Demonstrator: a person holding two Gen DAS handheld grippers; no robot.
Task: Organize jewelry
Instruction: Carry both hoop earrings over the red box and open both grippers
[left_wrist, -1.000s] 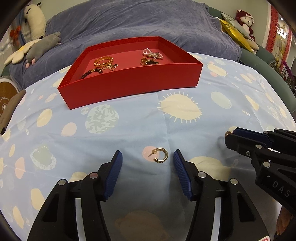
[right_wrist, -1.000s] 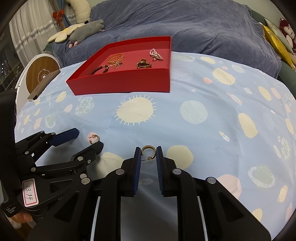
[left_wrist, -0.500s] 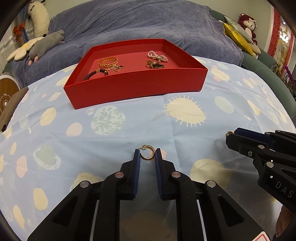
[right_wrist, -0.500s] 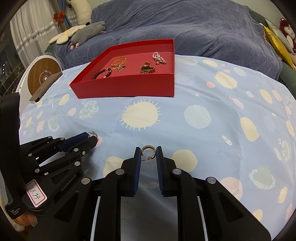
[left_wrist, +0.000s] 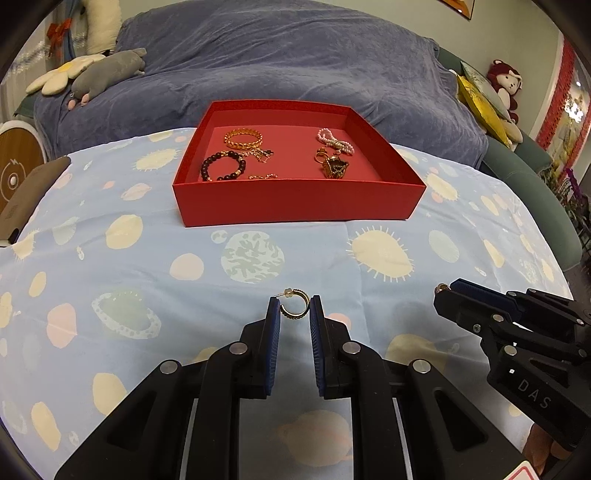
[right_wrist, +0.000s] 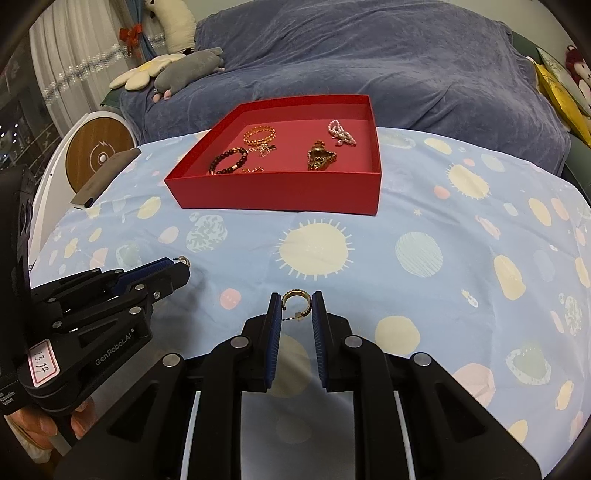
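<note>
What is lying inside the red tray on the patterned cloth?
Inside the red tray: a gold bangle, a dark bead bracelet, a pearl strand, a gold ornament and thin chains. The near wall hides the floor's front strip.

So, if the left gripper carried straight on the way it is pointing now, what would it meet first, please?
Probably the patterned cloth short of the red tray. The left gripper, gripping a gold hoop earring, angles downward; nothing else lies between, though depth is unclear.
</note>
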